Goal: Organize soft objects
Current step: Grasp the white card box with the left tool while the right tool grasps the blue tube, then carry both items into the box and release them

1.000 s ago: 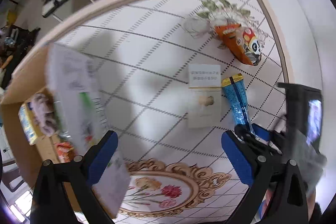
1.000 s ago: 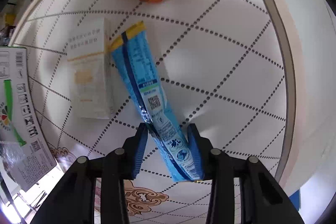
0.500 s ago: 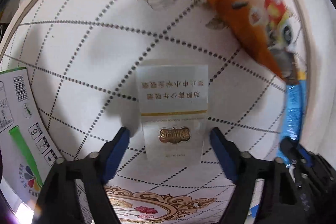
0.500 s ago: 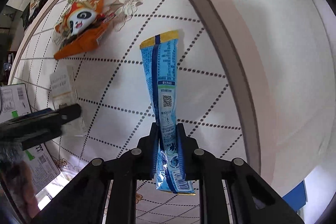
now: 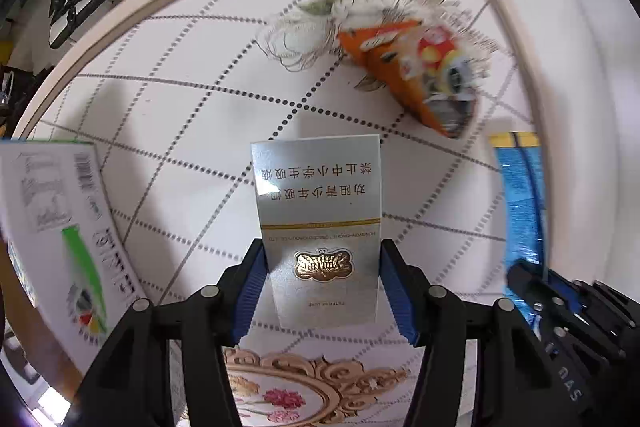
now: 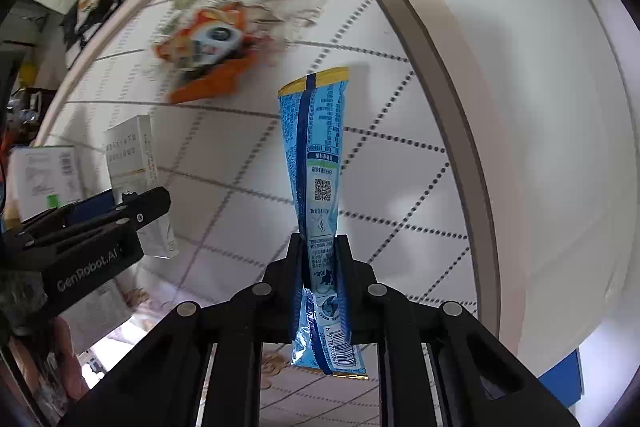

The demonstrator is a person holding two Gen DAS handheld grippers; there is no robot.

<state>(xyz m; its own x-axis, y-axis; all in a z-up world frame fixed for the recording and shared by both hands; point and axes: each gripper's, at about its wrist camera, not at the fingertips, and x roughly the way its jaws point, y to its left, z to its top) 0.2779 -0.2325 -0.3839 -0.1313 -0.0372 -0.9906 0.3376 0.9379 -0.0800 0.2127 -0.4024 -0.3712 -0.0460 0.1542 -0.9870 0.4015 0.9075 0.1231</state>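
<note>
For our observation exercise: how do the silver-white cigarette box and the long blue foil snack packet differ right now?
The silver-white cigarette box is a rigid rectangle with gold trim; the long blue foil snack packet is a crinkled, narrow pouch. The left tool grips the box across its width; the right tool pinches the packet thin. Both are held off the patterned tablecloth.

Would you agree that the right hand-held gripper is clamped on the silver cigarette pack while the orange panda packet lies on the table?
Not quite: the right wrist view shows the right hand-held gripper clamped on the blue snack packet, not the silver cigarette pack. The orange panda packet does lie on the table.
</note>
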